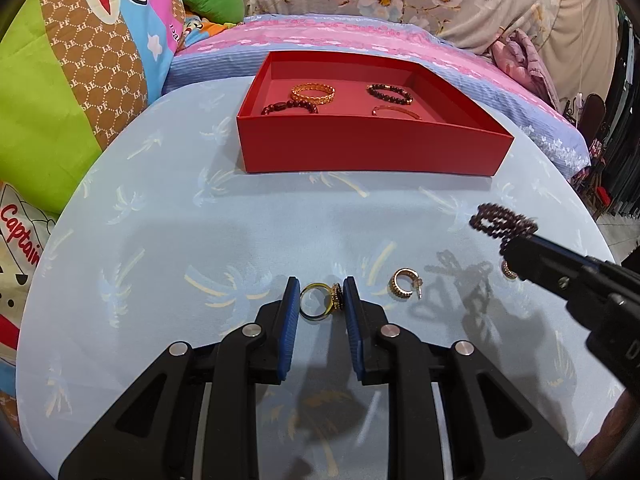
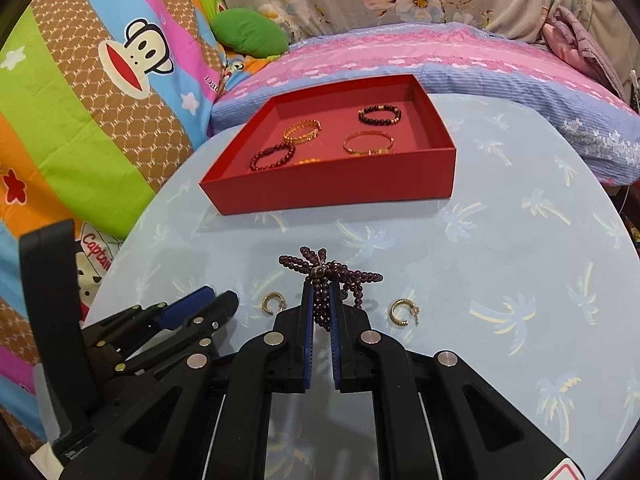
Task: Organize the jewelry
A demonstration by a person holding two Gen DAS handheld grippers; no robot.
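Observation:
My left gripper [image 1: 321,300] sits low over the light blue table, its blue pads closed on a gold ring [image 1: 316,304] with a dark stone setting. It also shows in the right wrist view as the left gripper [image 2: 212,300]. My right gripper [image 2: 320,304] is shut on a purple bead bracelet [image 2: 320,272], bunched and lifted off the cloth; from the left wrist view the bracelet [image 1: 502,222] hangs in the air at the right. Two gold hoop earrings [image 2: 272,303] [image 2: 402,312] lie on the table either side of the right fingers.
A red open box [image 1: 372,148] stands at the far side of the table, holding a gold chain bracelet [image 1: 313,92], two dark bead bracelets [image 1: 390,94] [image 1: 290,109] and a thin gold bangle [image 1: 396,112]. Pillows and bedding surround the round table.

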